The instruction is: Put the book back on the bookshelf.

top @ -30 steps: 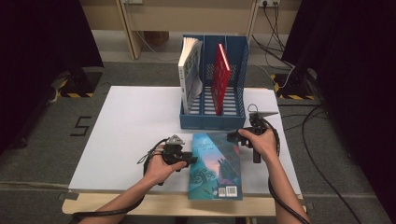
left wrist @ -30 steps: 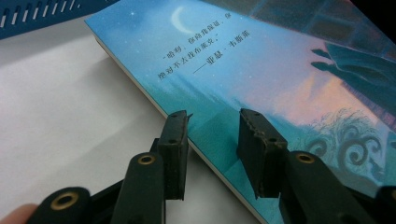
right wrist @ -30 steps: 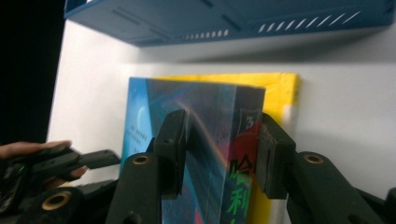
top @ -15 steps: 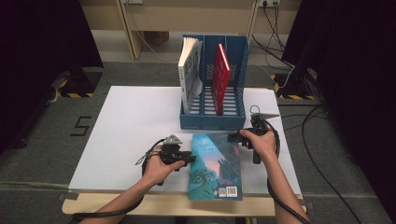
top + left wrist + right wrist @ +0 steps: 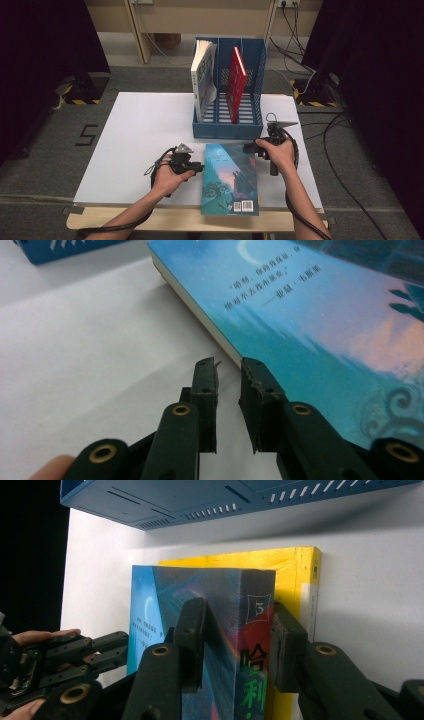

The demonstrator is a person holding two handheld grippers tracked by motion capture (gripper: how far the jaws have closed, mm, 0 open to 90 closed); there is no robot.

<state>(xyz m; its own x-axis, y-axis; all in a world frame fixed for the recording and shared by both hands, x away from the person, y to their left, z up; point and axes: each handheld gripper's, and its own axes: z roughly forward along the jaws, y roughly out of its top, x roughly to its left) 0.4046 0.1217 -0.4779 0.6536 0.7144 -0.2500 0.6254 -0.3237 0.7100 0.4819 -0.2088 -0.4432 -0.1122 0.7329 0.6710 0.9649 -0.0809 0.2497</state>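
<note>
Our right gripper [image 5: 235, 645] clamps the blue book's [image 5: 230, 177] spine, and our left gripper [image 5: 229, 390], jaws just narrowing with nothing between them, sits at its opposite long edge. The book lies on a yellow book [image 5: 295, 575] at the tabletop's [image 5: 135, 140] near edge. Lifting could drag the yellow book along, or the spine could slip free.

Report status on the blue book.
Left tool just closing, empty, beside blue book. Right tool just eased wider, astride its spine; grip unclear. Yellow book underneath.
</note>
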